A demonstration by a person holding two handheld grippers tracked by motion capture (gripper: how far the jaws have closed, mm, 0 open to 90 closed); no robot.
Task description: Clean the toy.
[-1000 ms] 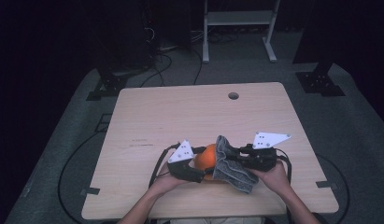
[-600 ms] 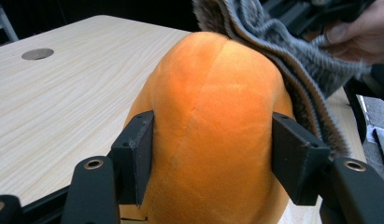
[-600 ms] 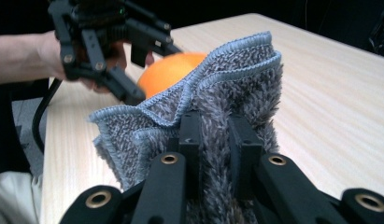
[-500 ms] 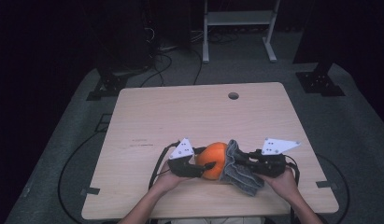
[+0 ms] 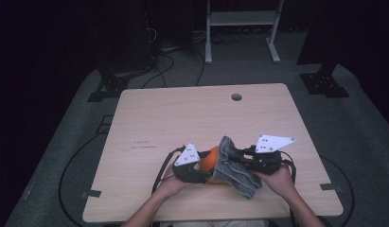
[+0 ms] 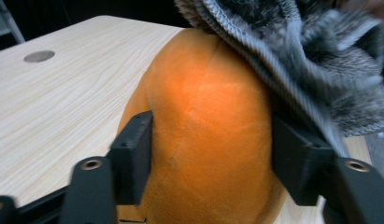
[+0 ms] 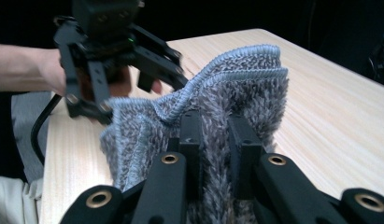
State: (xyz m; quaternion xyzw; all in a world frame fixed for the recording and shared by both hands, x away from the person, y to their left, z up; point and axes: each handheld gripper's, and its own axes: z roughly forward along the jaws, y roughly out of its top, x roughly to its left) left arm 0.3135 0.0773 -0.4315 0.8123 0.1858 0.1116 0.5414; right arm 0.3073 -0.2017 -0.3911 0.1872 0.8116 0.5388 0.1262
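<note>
Orange ball point(image 6: 208, 135): rounded, soft plush with a faint seam and short nap; it sits on the table near the front edge, a little right of the middle.
Grey cloth point(image 7: 217, 107): shaggy, fuzzy pile with a ribbed, stitched hem; it drapes over the ball's right side and hangs toward the front edge.
Left gripper point(image 6: 210, 154): black jaws stand either side of the ball, pads against its plush; they have just been closing and easing again, the ball between them.
Right gripper point(image 7: 214, 140): jaws narrow, pinching a fold of the cloth.
Table point(image 5: 182, 113): pale wood grain, rounded corners, a round hole near the far edge.
Change: the cloth now covers more of the ball than a second ago; the right gripper has shifted slightly toward the right edge.
</note>
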